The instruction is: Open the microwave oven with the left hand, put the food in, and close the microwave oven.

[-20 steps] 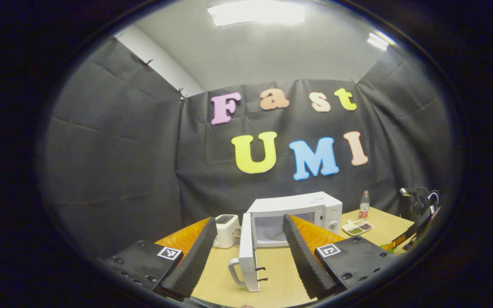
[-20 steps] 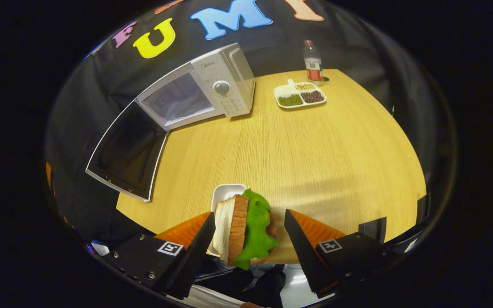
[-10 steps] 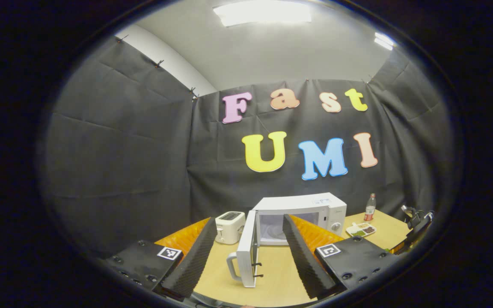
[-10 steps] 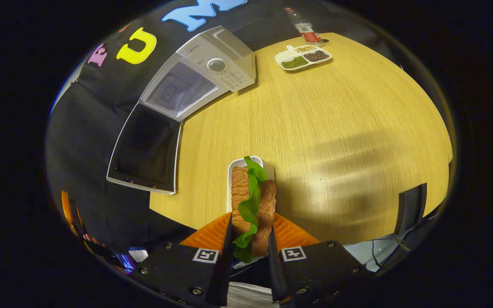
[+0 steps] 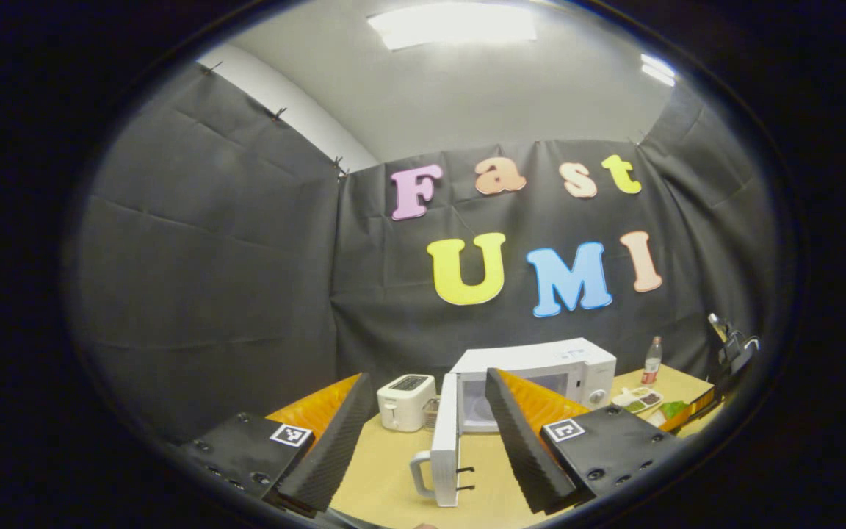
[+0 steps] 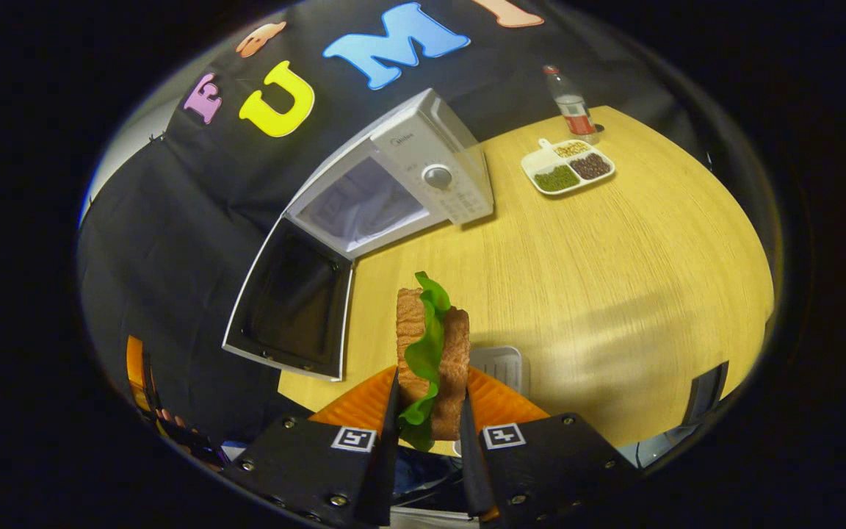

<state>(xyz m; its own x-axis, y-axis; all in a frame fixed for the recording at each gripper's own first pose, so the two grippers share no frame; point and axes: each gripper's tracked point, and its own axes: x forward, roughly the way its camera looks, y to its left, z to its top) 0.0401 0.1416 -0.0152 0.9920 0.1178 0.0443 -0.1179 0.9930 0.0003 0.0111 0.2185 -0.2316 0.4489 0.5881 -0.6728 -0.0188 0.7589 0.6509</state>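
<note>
The white microwave (image 5: pixel 540 371) (image 6: pixel 408 187) stands at the back of the wooden table, its door (image 5: pixel 443 448) (image 6: pixel 291 301) swung wide open to the left. My left gripper (image 5: pixel 423 433) is open, held back from the door with nothing between its fingers. My right gripper (image 6: pixel 427 426) is shut on the sandwich (image 6: pixel 430 353), two bread slices with green lettuce, lifted above the table in front of the microwave. A small white dish (image 6: pixel 500 364) lies on the table just right of the sandwich.
A white toaster (image 5: pixel 406 400) stands left of the microwave. A divided tray of beans (image 6: pixel 568 166) (image 5: pixel 637 400) and a bottle (image 6: pixel 572 110) (image 5: pixel 652 360) sit at the table's far right. The table's near edge (image 6: pixel 540 433) runs close to my right gripper.
My right gripper closed on the sandwich and has raised it off the white dish. My left gripper has drawn back and to the left from the open door.
</note>
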